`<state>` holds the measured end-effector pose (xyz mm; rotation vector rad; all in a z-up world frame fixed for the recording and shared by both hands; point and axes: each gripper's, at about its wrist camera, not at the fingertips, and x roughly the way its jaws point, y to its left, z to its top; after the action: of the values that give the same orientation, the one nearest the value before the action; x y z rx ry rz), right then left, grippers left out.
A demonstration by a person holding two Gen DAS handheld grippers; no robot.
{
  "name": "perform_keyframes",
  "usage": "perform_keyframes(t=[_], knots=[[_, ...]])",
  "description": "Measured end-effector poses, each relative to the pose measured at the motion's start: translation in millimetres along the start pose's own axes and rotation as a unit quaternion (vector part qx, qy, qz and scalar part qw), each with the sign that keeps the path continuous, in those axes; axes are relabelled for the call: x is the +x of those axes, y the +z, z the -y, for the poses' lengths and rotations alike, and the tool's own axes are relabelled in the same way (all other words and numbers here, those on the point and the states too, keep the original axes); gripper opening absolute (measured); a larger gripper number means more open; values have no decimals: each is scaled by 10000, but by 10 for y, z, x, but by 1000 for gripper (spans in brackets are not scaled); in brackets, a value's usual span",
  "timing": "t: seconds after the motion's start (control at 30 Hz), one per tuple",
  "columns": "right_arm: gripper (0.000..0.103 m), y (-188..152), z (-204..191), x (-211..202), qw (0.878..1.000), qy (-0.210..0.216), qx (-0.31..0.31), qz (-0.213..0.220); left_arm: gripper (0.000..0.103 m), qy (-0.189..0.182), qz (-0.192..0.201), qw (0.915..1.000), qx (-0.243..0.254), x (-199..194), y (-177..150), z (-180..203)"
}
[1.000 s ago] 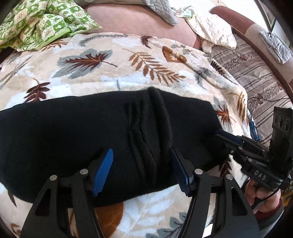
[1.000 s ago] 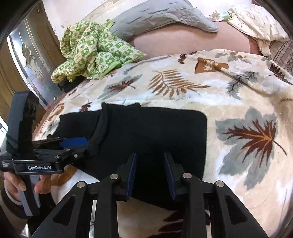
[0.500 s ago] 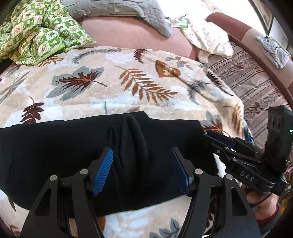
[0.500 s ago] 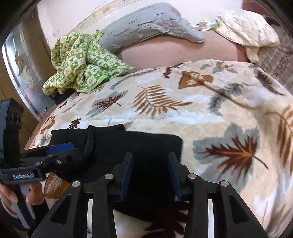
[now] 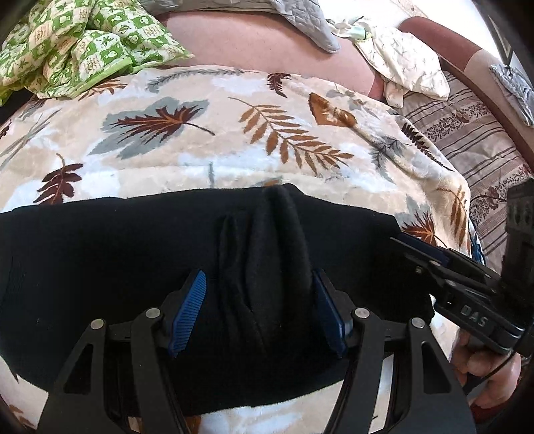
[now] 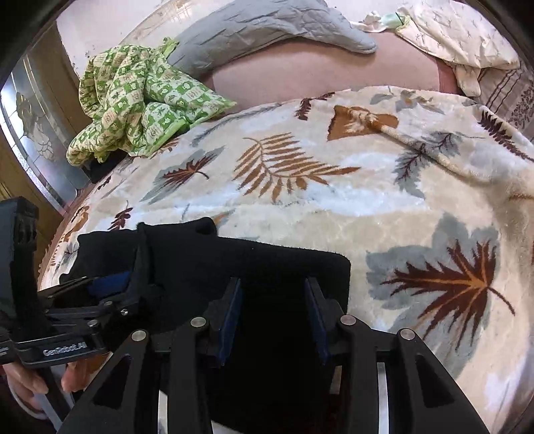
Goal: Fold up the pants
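With the black pants (image 5: 116, 267) lying as a flat band across the bed, both grippers hang over the near edge, gripping nothing.

Right gripper (image 6: 272, 320) fingers parted wider than a second ago, now steady, cloth beneath but not pinched; likely just released the end of the band. Left gripper (image 5: 258, 310) fingers spread as before, straddling a raised ridge of bunched cloth (image 5: 277, 253) without pressing it. Ridge probably needs smoothing before the next fold. Surface: plush leaf-print blanket (image 5: 200, 140) on the bed. Green checked quilt (image 6: 133, 100) and grey pillow (image 6: 267, 30) heaped behind; striped sheet (image 5: 467, 140) off to the side.
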<state>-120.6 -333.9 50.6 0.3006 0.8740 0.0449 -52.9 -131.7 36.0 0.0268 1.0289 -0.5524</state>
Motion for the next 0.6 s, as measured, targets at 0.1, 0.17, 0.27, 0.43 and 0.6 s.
perform_keyframes(t=[0.1, 0.17, 0.27, 0.43, 0.6], knots=[[40, -50, -47, -154, 9999, -39, -88, 66, 65, 3, 27, 10000, -40, -57, -21, -16], [40, -123, -79, -255, 9999, -23, -103, 97, 65, -19, 29, 10000, -73, -94, -42, -23], [40, -222, -131, -300, 9998, -29, -212, 5, 65, 3, 73, 10000, -61, -152, -79, -12], [41, -372, -177, -257, 9994, -44, -322, -104, 65, 52, 115, 9999, -36, -182, -171, 9], [43, -393, -201, -193, 9992, -85, -372, -116, 65, 189, 141, 9997, 56, -117, -244, 49]])
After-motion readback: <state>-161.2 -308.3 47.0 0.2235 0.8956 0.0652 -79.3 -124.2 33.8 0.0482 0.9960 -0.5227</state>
